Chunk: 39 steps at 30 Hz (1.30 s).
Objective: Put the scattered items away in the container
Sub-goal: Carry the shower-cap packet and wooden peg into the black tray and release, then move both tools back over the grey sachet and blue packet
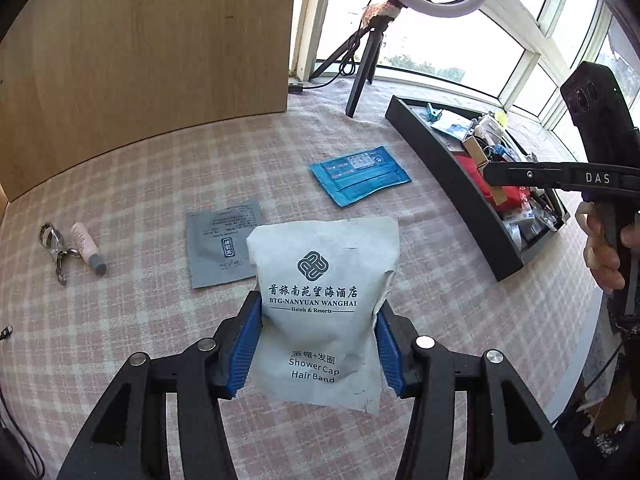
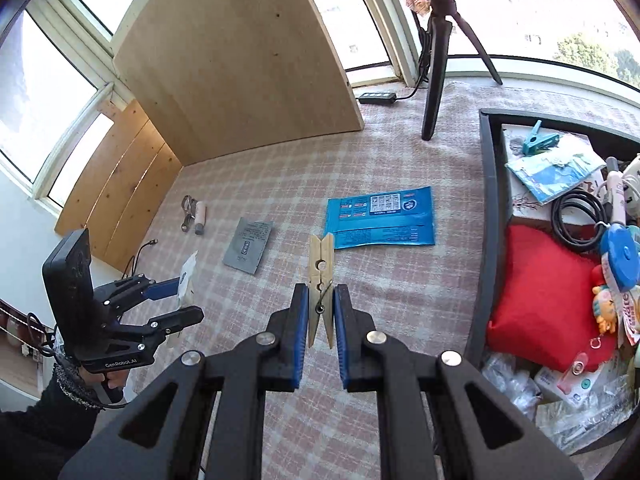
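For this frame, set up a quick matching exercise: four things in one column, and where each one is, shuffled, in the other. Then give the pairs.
Things:
1. shower cap packet
2. wooden clothespin
3. blue packet
4. red pouch

Places:
A. inside the black tray
B. flat on the checked cloth, beside the tray
C. held in the left gripper
D. held in the right gripper

Pairs: 1-C, 2-D, 3-B, 4-A
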{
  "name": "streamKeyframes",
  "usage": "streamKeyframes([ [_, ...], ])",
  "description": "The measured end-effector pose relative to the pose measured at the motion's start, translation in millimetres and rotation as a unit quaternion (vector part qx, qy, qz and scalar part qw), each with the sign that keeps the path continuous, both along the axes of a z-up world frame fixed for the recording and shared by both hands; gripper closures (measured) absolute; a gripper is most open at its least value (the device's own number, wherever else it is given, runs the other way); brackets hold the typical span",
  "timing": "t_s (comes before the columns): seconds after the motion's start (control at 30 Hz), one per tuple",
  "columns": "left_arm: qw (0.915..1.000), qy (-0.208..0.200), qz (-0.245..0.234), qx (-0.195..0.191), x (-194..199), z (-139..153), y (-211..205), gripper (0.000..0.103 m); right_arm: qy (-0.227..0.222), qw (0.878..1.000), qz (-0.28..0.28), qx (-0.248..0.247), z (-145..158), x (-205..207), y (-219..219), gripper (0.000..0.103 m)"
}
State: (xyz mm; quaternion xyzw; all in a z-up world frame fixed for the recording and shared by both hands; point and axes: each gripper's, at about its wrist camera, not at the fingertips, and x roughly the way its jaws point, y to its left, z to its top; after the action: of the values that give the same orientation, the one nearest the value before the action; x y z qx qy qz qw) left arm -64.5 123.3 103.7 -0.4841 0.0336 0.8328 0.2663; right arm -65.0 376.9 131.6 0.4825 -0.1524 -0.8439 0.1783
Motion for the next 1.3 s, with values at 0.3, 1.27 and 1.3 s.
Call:
streamKeyframes([
  [0.3, 0.9936, 0.043, -0.096, 0.040, -45.6, 36.2, 149.8, 0.053, 0.005, 0.982, -0.165, 0.092, 34.0, 15.4, 148.0, 0.090],
  [1.27, 0.9952, 0.094, -0.019, -0.018, -96.9, 40.5, 75.1, 0.037, 0.028, 0.983, -0.153, 0.094, 42.8, -11.0, 134.9, 0.060],
  [1.3, 0.9953, 0.093, 0.001, -0.029, -96.4, 35.4, 52.9, 0.037, 0.028, 0.986, -0.132, 0.096, 40.7, -15.7, 120.1, 0.060],
])
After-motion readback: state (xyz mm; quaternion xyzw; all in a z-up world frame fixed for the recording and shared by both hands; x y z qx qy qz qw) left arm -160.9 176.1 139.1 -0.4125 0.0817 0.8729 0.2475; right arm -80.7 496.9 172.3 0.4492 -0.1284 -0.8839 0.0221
